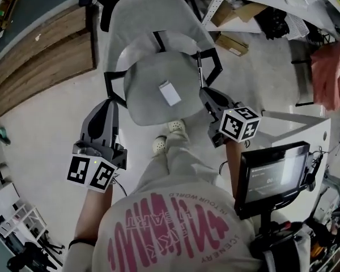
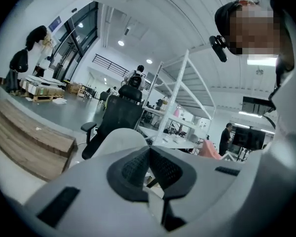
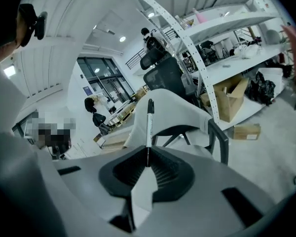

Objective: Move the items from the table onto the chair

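One black-capped white marker (image 3: pixel 149 127) is pinched by its tail in the closed right gripper (image 3: pixel 148 164), just beside the pale grey plastic chair (image 1: pixel 147 106) (small white card (image 1: pixel 170 93) on its seat). The left gripper (image 2: pixel 149 152) is shut, empty. Released there, the round marker may roll off.

You work with two tongs, the left tongs (image 1: pixel 110 102) and the right tongs (image 1: pixel 203 89). Each carries one cube with square markers, so you count two: the left cube (image 1: pixel 92 173) and the right cube (image 1: pixel 239 123). There is one white chair (image 1: pixel 144 103) with two black armrests (image 1: pixel 114 84), and one small white flat item (image 1: pixel 170 93) lies on its seat. You count one marker pen (image 3: pixel 149 125). Two light shoes (image 1: pixel 160 145) show below the seat. At your right are one screen (image 1: pixel 272 177) and one white bench (image 1: pixel 311 129). You see two cardboard boxes (image 3: pixel 232 100) by the shelving, one pink cloth (image 1: pixel 331 72) and one black office chair (image 2: pixel 119 113).
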The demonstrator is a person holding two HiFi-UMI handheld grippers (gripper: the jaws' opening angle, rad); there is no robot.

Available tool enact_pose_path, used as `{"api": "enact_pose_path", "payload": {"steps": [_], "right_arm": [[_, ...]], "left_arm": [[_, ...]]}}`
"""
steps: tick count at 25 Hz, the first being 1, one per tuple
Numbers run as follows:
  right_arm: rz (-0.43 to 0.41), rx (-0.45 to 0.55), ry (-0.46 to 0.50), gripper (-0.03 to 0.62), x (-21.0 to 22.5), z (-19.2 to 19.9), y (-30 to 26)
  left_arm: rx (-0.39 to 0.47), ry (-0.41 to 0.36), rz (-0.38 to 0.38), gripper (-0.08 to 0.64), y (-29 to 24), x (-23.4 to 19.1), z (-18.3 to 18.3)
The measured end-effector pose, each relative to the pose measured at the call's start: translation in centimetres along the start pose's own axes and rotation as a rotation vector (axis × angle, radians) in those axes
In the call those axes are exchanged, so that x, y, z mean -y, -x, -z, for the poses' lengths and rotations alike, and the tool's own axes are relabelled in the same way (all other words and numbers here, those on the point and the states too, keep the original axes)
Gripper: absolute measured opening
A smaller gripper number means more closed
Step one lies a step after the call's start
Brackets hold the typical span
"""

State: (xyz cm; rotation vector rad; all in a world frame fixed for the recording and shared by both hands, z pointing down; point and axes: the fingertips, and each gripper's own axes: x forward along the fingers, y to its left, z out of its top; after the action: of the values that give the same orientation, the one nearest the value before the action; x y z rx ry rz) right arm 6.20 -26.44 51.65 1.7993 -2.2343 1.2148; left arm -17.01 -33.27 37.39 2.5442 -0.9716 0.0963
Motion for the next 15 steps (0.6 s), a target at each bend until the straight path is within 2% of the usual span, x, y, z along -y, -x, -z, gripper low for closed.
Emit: {"api": "enact_pose_path", "payload": {"steps": [4,8,15], "right_arm": [[0.001,-0.087,0.011,0.044,2.5,1.6,-3.1],[0.035,-0.163,-0.005,0.044,5.7,3.6,-5.6],[0.04,-0.318,0.049,0.044,9.2,8.4,-9.0]], "left_arm": [[-0.005,0.014,-0.057,0.008,-1.2,-1.1,0.2],[-0.026,0.014,-0.097,0.008,-2.4,-1.6,1.0],[-0.065,0.035,-0.199,0.008,-3.1,-2.5,2.6]]}}
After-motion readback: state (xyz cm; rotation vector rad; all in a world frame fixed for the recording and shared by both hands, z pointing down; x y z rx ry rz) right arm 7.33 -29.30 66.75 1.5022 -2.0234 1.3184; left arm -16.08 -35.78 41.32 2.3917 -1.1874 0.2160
